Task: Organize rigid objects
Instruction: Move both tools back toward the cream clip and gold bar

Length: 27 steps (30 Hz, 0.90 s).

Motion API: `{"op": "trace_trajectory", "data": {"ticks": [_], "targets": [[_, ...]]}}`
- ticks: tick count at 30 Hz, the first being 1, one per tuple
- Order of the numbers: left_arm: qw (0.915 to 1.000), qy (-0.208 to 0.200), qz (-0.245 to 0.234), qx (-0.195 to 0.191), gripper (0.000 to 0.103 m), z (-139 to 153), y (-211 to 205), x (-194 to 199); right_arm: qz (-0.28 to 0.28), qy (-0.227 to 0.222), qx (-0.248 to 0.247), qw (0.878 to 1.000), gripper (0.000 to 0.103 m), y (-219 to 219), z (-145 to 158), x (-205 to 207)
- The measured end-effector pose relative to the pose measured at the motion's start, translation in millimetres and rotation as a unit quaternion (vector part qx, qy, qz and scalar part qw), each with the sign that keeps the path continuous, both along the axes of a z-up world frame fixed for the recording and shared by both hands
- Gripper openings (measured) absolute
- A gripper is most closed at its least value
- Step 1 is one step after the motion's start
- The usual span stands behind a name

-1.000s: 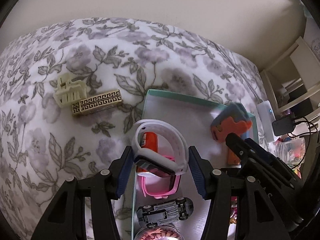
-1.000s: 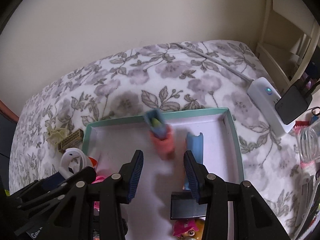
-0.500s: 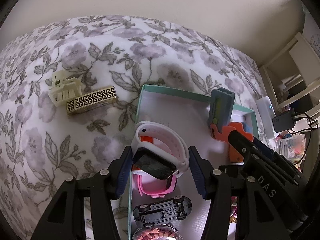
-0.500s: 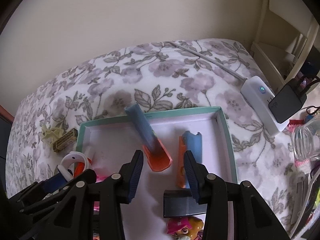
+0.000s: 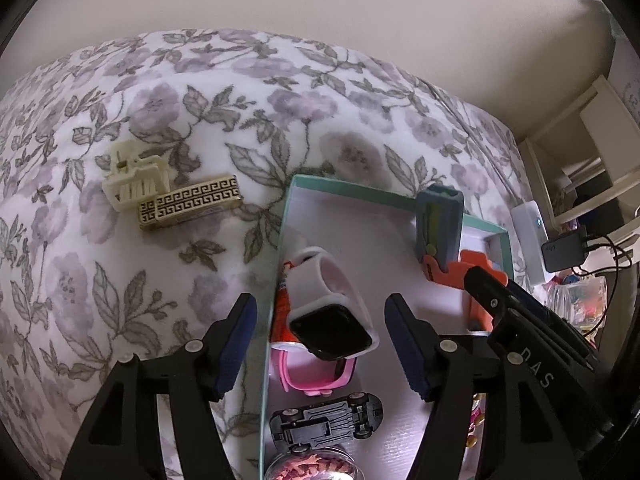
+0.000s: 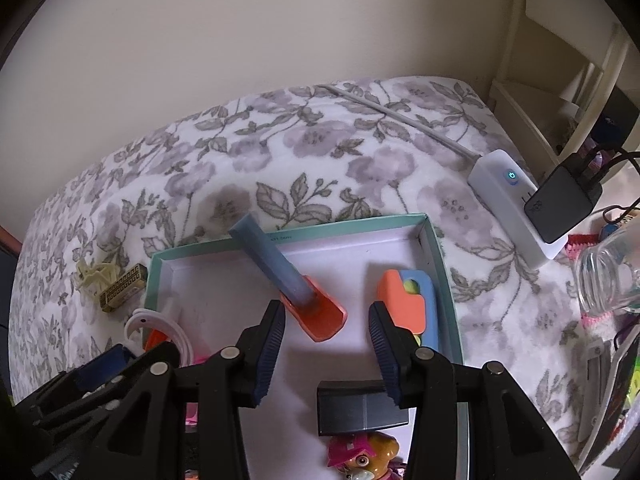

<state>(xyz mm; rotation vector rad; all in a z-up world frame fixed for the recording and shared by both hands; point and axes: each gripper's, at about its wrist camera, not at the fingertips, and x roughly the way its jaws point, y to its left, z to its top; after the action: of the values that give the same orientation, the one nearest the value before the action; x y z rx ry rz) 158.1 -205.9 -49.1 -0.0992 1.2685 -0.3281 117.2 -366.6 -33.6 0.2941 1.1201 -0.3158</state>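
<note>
A teal-rimmed box (image 5: 352, 191) with a white floor lies on a floral blanket. My left gripper (image 5: 318, 346) is open above its left edge; the white smartwatch (image 5: 330, 312) lies between the fingers, resting on an orange item and a pink watch (image 5: 316, 374). My right gripper (image 6: 326, 346) is open and empty over the box (image 6: 436, 256). A blue and orange toy knife (image 6: 290, 280) leans on the box's far wall just ahead of it. A second blue and orange toy (image 6: 412, 306) lies at the right. A cream hair claw (image 5: 132, 180) and a gold patterned clip (image 5: 190, 208) lie outside on the blanket.
In the box are also a black toy car (image 5: 326, 424), a black block (image 6: 362, 408) and a pink pup figure (image 6: 362, 454). A white power strip (image 6: 510, 204) with a black charger (image 6: 560, 208), a glass jar (image 6: 608, 276) and shelves stand at the right.
My left gripper has opened and let go of the white smartwatch, which now rests in the box. The toy knife has settled against the far wall and my right gripper has drawn back.
</note>
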Motion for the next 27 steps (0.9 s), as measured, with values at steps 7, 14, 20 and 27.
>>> {"op": "trace_trajectory", "data": {"ticks": [7,14,20,27], "targets": [[0.9990,-0.024,0.030,0.023,0.081,13,17,5,0.002,0.003,-0.011,1.000,0.067,5,-2,3],[0.9975,-0.030,0.053,0.034,0.085,11,35,12,-0.001,0.002,-0.016,1.000,0.082,10,-6,5],[0.9966,-0.029,0.072,0.031,0.085,12,49,18,0.002,0.006,-0.022,1.000,0.103,15,-10,8],[0.9961,-0.027,0.079,0.029,0.085,13,62,25,-0.006,-0.010,-0.038,0.999,0.103,23,-5,10]]}}
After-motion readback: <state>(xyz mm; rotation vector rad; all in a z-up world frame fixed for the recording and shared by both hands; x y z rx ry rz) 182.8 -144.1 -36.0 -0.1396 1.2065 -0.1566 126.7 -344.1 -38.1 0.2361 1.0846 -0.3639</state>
